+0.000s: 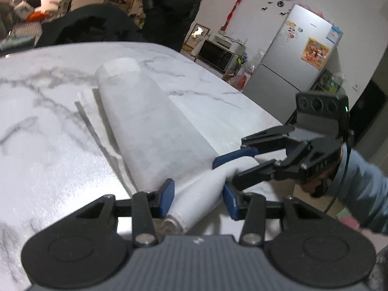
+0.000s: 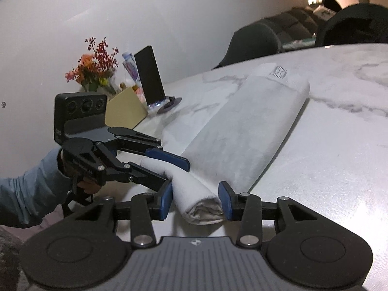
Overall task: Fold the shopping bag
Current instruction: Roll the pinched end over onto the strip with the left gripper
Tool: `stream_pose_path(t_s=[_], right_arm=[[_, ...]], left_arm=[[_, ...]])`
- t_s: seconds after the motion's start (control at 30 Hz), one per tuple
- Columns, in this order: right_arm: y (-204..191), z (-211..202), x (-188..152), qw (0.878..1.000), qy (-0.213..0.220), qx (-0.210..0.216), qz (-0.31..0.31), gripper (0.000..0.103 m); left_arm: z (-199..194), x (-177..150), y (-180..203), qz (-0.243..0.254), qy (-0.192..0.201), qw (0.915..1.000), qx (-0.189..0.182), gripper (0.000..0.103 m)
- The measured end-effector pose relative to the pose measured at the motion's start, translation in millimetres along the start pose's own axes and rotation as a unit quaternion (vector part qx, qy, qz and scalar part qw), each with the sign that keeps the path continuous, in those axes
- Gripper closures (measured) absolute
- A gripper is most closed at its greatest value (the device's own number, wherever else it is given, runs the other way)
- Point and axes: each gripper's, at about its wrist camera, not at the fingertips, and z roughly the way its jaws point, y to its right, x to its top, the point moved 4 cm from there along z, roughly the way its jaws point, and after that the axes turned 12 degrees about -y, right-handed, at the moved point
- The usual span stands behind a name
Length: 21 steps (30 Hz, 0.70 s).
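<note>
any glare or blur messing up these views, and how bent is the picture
Left wrist view: light sheen on the white marble table, the silver fridge leaning from fisheye bend, the light blue sleeve motion-smeared. Right wrist view: bright glare on the table at lower right, its far edge curved, the white rolled fabric shopping bag reasonably sharp.

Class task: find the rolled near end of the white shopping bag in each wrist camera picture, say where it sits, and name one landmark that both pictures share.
Left wrist view: the rolled end of the shopping bag sits low, at centre, between the left gripper fingers.
Right wrist view: the rolled end sits low, at centre, between the right gripper fingers.
Shared landmark: the marble table beneath the bag.
</note>
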Motion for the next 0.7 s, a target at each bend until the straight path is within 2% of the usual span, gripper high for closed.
stream_pose_path(t_s=[0.13, 0.37, 0.57, 0.7], right_arm=[[-2.4, -0.1, -2.3, 1.0, 0.01, -0.009, -0.019, 0.061], [-16.0, 3.8, 0.9, 0.996, -0.014, -0.055, -0.072, 0.06], [-5.8, 0.5, 0.6, 0.999, -0.012, -0.037, -0.015, 0.064], [4.2, -2.5, 0.7, 0.999, -0.004, -0.018, 0.037, 0.066]], left_arm=[[3.8, 7.3, -7.2, -0.019, -0.015, 0.9996, -0.013, 0.061], [10.1, 11.2, -18.0, -0.031, -0.024, 0.9988, -0.031, 0.061], [11.2, 9.3, -22.0, -0.04, -0.009, 0.9985, -0.037, 0.061], [8.9, 2.2, -23.6, -0.066, 0.022, 0.9966, -0.043, 0.061]])
